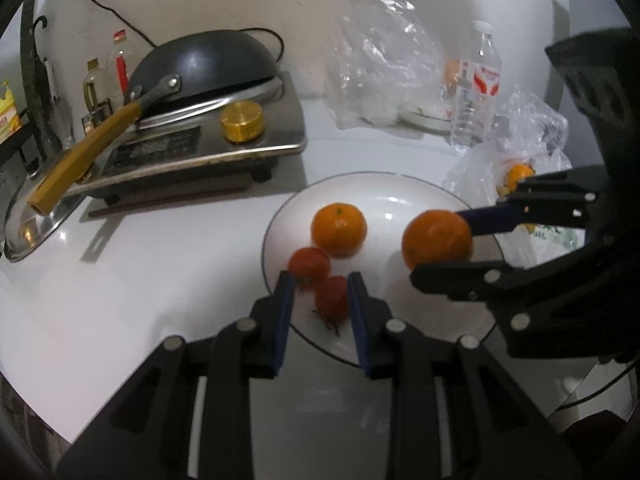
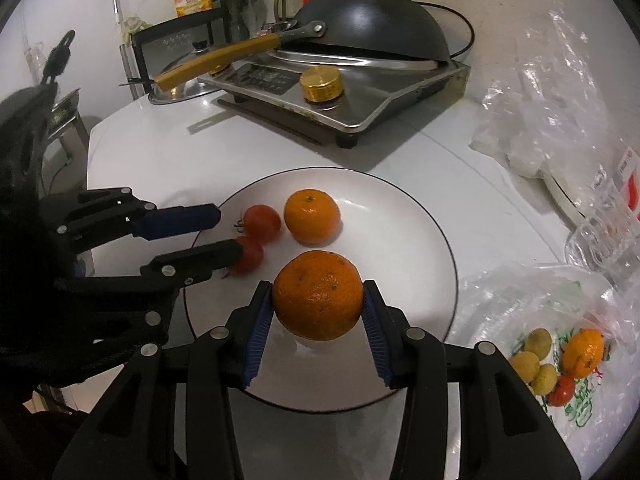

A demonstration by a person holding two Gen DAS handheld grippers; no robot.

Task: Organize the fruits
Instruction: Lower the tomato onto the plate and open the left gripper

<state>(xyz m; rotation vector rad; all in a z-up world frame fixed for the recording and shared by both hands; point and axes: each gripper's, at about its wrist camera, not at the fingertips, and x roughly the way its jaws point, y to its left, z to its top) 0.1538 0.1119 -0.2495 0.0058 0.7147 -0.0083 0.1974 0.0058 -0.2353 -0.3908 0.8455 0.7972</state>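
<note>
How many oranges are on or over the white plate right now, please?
2: one orange rests on the plate beside two tomatoes; a second orange is held in the right gripper over the plate's near side.

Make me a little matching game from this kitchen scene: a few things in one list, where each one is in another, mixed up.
Things:
1. large orange
2. smaller orange
3. gold knob
4. black wok

Places:
a. upside down on the steel cooker
b. between the right gripper pads
c. lying free on the plate
d. on the cooker's front panel

Pairs: 1-b, 2-c, 3-d, 4-a
</note>
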